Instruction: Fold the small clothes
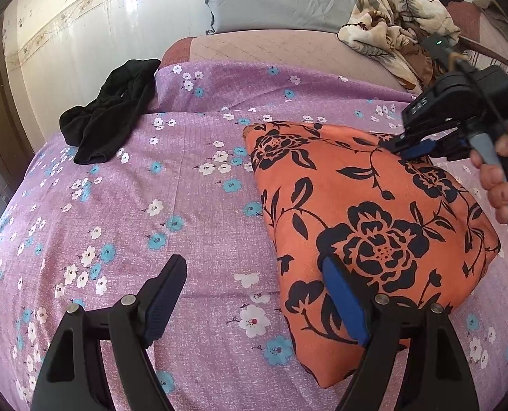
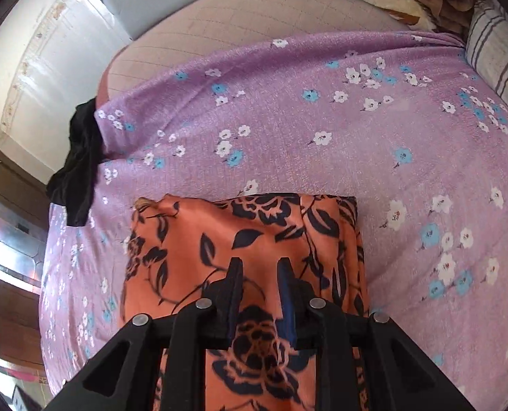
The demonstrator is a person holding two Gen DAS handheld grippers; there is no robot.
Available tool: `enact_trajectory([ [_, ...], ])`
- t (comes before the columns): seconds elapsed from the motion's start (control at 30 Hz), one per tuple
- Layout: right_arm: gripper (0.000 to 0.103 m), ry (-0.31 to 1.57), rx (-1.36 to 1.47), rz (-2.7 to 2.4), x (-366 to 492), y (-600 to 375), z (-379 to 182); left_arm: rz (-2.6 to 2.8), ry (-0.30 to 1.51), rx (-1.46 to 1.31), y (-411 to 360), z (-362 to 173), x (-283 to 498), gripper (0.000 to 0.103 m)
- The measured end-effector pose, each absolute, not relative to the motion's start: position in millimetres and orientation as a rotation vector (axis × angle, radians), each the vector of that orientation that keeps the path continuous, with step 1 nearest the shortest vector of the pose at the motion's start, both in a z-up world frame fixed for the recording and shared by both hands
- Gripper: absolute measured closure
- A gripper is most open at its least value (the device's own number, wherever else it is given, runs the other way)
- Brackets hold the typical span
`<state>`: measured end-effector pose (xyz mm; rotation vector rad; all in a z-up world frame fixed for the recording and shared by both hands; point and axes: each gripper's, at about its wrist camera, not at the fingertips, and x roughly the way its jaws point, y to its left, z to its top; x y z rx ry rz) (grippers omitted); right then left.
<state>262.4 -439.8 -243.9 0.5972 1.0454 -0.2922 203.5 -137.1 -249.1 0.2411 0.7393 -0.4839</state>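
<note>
The orange black-rose-printed folded garment [image 1: 373,226] lies on the purple flowered bedsheet [image 1: 192,205]; the left gripper [image 1: 257,304] gapes wide, holding nothing; the right gripper [image 2: 260,294] hovers narrowly parted, pinching nothing; press edges flat, keeping corners square.

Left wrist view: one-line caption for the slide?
Left gripper open beside the folded orange floral garment on the purple bedsheet; right gripper at its far edge.
</note>
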Motion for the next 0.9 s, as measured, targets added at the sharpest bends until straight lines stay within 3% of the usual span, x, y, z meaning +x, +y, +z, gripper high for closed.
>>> enact_trajectory([
  [0.07, 0.079, 1.113, 0.592, -0.288, 276.5, -442.6, -266.5, -0.484, 0.732, 0.252, -137.8, -249.4, 202.8, 0.021],
  [0.2, 0.08, 1.149, 0.489, -0.306, 289.1, -433.2, -254.7, -0.482, 0.736, 0.245, -137.1, -249.0, 203.3, 0.021],
  [0.47, 0.078, 1.016, 0.392, -0.13, 314.1, -380.3, -216.8, -0.48, 0.741, 0.237, -136.3, -249.3, 203.7, 0.02],
  [0.7, 0.075, 1.16, 0.352, -0.107, 354.1, -353.7, -269.0, -0.477, 0.745, 0.238, -136.7, -250.9, 205.5, 0.02],
  [0.9, 0.075, 1.15, 0.301, -0.097, 357.6, -351.0, -260.7, -0.479, 0.751, 0.225, -135.8, -251.9, 208.3, 0.018],
])
